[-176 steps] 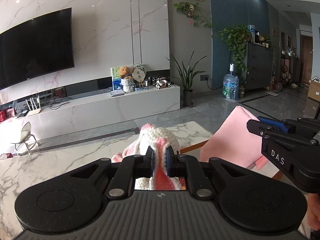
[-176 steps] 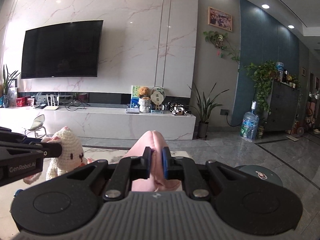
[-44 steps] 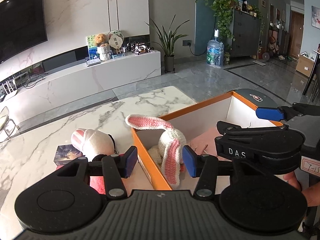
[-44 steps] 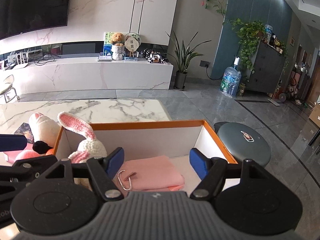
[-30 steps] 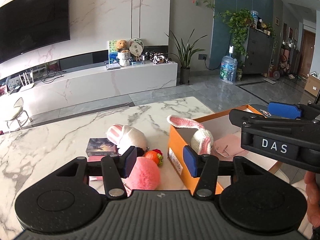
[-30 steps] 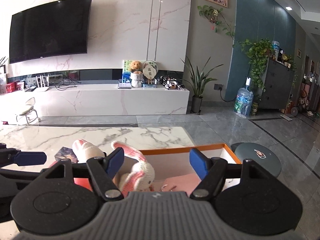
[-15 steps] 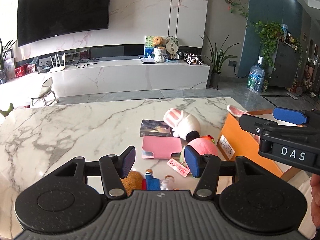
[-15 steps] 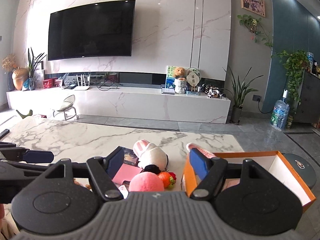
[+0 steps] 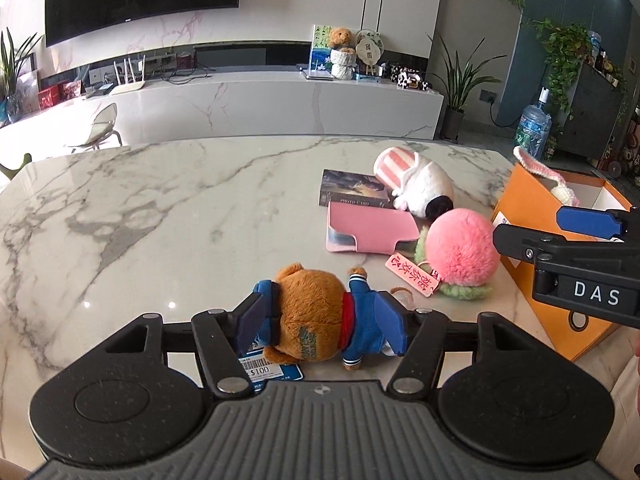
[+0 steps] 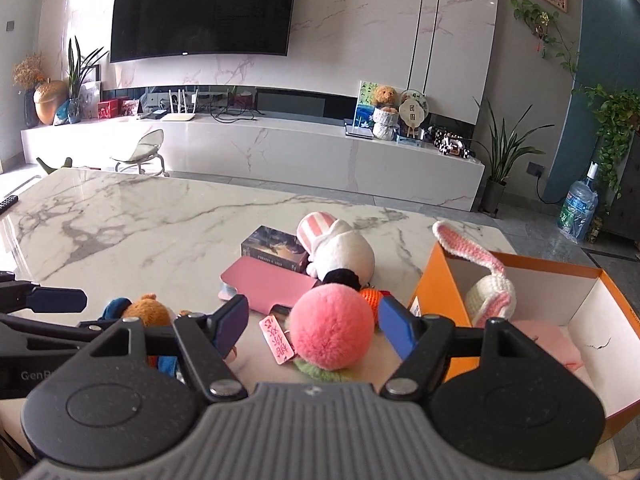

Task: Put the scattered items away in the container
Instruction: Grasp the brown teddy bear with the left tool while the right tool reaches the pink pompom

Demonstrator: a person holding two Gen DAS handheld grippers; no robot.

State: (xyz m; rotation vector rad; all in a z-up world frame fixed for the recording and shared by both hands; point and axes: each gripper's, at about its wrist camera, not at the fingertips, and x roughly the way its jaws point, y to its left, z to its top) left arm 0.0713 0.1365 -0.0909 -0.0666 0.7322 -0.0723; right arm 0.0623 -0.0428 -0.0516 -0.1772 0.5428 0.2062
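The brown bear in its blue jacket (image 9: pixel 316 322) lies on its side on the marble table (image 9: pixel 160 208), right between the blue pads of my left claw (image 9: pixel 318 326), which is spread wide around it and not yet pinching; whether the pads touch the plush I cannot tell. My right claw (image 10: pixel 312 326) is spread too, straddling the fluffy pink pompom (image 10: pixel 331 326) with its green base and pink tag. If I squeeze the left claw as it stands, I judge the bear could squirm out, since the soft head bulges and the jacket may slide over the stuffing; the barcode card (image 9: pixel 270 372) lying under it could be dragged along or left behind. The two claws are close, and closing and lifting both at once risks them knocking together, or the right one catching the wall of the orange box (image 10: pixel 436 280) just beside its right pad. The pompom's tag could also snag on the small orange knitted thing (image 10: pixel 370 300) touching it. Beyond these lie a pink pouch (image 9: pixel 370 228), a dark card box (image 9: pixel 352 194) behind it and a white plush with a pink striped end (image 9: pixel 416 186), all still outside the container. The orange box sits at the table's right edge and already holds a crocheted bunny (image 10: pixel 490 296), one ear draped over the rim, and a folded pink cloth (image 10: pixel 546 344); there looks to be room left.
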